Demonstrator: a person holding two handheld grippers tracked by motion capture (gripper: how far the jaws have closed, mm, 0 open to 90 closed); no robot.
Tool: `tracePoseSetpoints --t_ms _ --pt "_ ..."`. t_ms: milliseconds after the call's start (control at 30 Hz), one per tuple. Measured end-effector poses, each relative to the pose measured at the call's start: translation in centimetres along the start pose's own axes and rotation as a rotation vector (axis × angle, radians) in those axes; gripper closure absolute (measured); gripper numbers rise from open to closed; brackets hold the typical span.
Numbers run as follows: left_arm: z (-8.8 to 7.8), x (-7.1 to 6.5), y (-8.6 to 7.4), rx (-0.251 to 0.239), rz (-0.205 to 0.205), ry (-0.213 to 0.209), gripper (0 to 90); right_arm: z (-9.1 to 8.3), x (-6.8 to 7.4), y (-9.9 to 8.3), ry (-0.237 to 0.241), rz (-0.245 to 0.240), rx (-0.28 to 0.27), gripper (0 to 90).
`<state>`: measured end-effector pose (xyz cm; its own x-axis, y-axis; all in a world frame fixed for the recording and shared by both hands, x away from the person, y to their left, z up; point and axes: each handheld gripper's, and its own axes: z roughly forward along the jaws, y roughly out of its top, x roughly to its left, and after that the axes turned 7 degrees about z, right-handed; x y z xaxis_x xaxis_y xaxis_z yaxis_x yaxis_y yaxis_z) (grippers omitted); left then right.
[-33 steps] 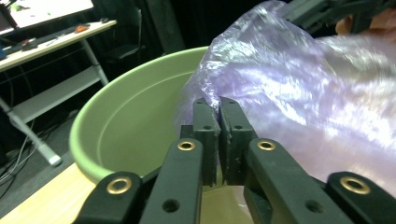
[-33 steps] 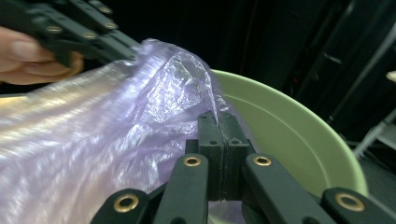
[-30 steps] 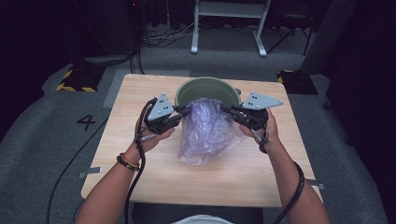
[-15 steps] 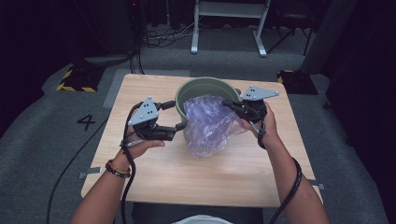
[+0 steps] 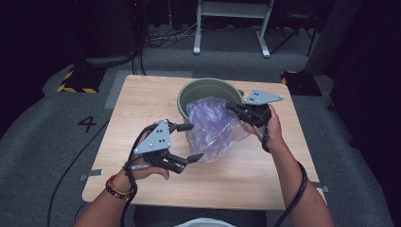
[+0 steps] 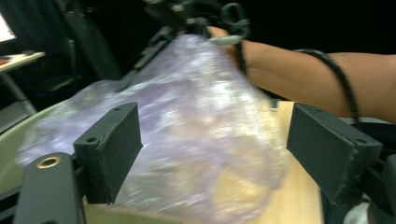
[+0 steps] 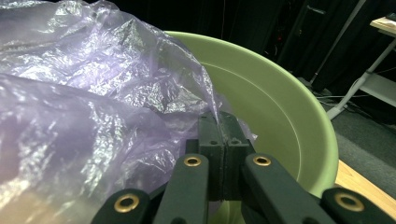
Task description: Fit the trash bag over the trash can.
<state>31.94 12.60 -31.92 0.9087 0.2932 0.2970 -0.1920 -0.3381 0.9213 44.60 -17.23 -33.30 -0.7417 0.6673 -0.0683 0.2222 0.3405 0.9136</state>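
High view: left gripper (image 5: 185, 142) sits over the near-left part of the desk (image 5: 142, 101), jaws spread wide, having just been opening. Nothing lies between them; the lower jaw tip is just beside the bottom corner of the purple plastic bag (image 5: 215, 127), contact not resolvable. Right gripper (image 5: 232, 107) is at the bag's upper right edge, jaws together and pinching the film. The bag hangs from that pinch, draped over the near rim of the green bucket (image 5: 198, 90), with its lower end down on the desk in front of the bucket. The bucket stands at the desk's far middle. The desk is light wood grain on a grey carpeted floor; a "4" is marked on the floor to the left, a yellow-and-black striped block lies further back on the left, a white metal frame stands behind, and the surroundings are dark.

Left gripper view: both black pads (image 6: 112, 149) stand far apart with the bag (image 6: 187, 140) beyond them, not pressed by either. The person's right forearm (image 6: 327, 79) crosses behind the bag.

Right gripper view: jaws closed tight (image 7: 219, 140) on a fold of the bag (image 7: 93, 93). The bucket's pale green inner wall (image 7: 271, 102) curves behind; a desk edge shows at the lower right.
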Motion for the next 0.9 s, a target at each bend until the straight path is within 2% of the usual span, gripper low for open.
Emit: tracePoseSetpoints --t_ms 100,200,267,300,367,400,433,467,533,567,633,667,733,833,900 --pt "0.9 -0.8 0.3 0.039 0.021 0.015 17.6 -0.1 0.0 -0.1 -0.005 0.002 -0.001 90.0" --pt "2.1 -0.9 0.1 0.111 0.048 0.098 23.8 -0.2 0.1 -0.1 -0.004 0.002 -0.007 89.5" --pt "2.5 -0.5 0.0 0.139 0.049 0.144 34.3 -0.4 0.1 -0.2 -0.006 0.0 -0.012 88.1" --pt "2.5 -0.2 -0.1 0.139 0.046 0.16 42.6 -0.5 0.1 -0.2 -0.006 0.0 -0.014 87.3" --pt "2.5 0.3 -0.2 0.136 0.045 0.171 57.3 -0.6 0.1 -0.2 -0.009 -0.001 -0.017 85.9" --pt "2.3 0.8 -0.4 0.133 0.04 0.193 57.3 -0.8 0.1 -0.2 -0.012 0.0 -0.023 83.8" --pt "2.1 1.5 -0.5 0.135 0.031 0.202 69.5 -1.2 -0.1 -0.2 -0.006 0.004 -0.047 79.8" --pt "2.1 1.9 -0.6 0.142 0.037 0.223 73.1 -1.4 -0.1 -0.2 -0.008 0.006 -0.051 76.0" --pt "1.9 2.4 -0.7 0.134 0.024 0.224 78.1 -1.8 -0.2 -0.2 -0.011 0.006 -0.063 69.2" --pt "1.9 2.6 -0.8 0.134 0.024 0.226 80.8 -2.1 -0.2 -0.2 -0.006 0.0 -0.072 66.2" --pt "1.9 2.7 -0.8 0.147 0.033 0.235 86.0 -2.7 -0.1 -0.3 -0.025 -0.008 -0.083 58.4" --pt "2.0 2.7 -0.9 0.149 0.028 0.232 87.6 -3.0 -0.1 -0.4 -0.015 -0.012 -0.092 56.6" --pt "2.0 2.7 -0.9 0.158 0.037 0.24 89.3 -3.8 0.0 -0.5 0.004 -0.018 -0.106 50.8" --pt "2.2 2.7 -0.8 0.176 0.053 0.254 90.0 -5.0 0.3 -0.8 0.002 -0.027 -0.112 42.8" --pt "2.2 2.8 -0.8 0.172 0.047 0.253 90.0 -5.9 0.3 -0.9 0.007 -0.02 -0.127 37.7"
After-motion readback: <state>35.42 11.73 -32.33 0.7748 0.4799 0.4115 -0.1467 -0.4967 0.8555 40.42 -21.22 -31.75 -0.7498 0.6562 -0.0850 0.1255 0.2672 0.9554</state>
